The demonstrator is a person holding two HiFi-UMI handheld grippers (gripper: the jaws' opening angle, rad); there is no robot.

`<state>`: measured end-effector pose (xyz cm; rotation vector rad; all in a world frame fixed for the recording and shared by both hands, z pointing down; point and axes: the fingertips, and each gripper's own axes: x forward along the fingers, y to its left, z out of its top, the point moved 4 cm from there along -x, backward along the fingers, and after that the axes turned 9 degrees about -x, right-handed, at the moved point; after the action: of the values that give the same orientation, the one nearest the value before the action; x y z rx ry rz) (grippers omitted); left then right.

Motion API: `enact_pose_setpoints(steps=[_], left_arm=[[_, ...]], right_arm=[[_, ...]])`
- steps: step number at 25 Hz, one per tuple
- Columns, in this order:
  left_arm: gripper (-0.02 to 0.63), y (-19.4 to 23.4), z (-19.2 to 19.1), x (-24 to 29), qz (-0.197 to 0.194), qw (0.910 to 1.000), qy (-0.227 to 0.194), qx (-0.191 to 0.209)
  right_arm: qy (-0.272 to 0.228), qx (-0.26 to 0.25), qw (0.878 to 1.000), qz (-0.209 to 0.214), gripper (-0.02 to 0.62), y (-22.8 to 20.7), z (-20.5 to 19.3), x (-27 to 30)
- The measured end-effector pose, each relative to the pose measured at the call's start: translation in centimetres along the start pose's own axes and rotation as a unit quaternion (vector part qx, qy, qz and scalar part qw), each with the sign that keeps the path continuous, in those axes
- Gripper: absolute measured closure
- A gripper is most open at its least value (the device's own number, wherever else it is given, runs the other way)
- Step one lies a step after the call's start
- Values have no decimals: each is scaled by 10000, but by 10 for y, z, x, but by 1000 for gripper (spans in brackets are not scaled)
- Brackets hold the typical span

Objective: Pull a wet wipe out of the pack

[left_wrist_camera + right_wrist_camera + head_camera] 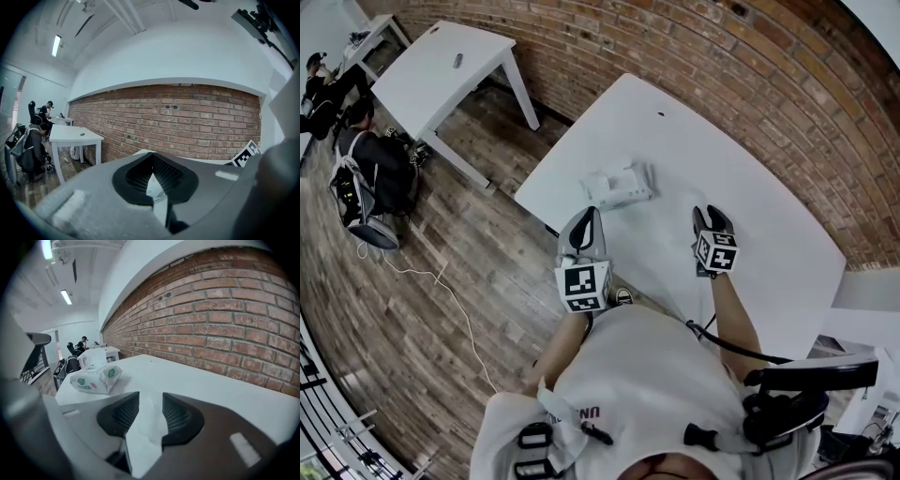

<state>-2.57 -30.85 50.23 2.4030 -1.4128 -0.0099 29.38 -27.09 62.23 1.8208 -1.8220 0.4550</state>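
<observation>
The wet wipe pack (619, 185) lies on the white table (750, 187), white with green labels, and a wipe stands up out of its top. In the right gripper view the pack (96, 377) sits ahead to the left. My right gripper (710, 217) rests low over the table, right of the pack. Its jaws (150, 401) stand open with a crumpled white wipe (149, 420) lying loose between them. My left gripper (589, 217) is just in front of the pack, tips together, shut on nothing. Part of the pack (157, 187) shows through its jaws (153, 161).
The table's left edge (546, 178) runs close to the left gripper. A brick wall (787, 84) lies beyond the table. A second white table (441, 66) and seated people (366, 169) are far left, over wooden floor with a cable (441, 281).
</observation>
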Motion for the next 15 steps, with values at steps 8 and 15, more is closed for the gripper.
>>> enact_pose_setpoints(steps=[8, 15], left_arm=[[603, -15, 1, 2, -109, 9999, -73, 43], [603, -23, 2, 1, -121, 9998, -100, 114]], right_arm=[[-1179, -64, 9903, -735, 589, -18, 45, -49], [-1727, -97, 9818, -789, 591, -2, 63, -75]])
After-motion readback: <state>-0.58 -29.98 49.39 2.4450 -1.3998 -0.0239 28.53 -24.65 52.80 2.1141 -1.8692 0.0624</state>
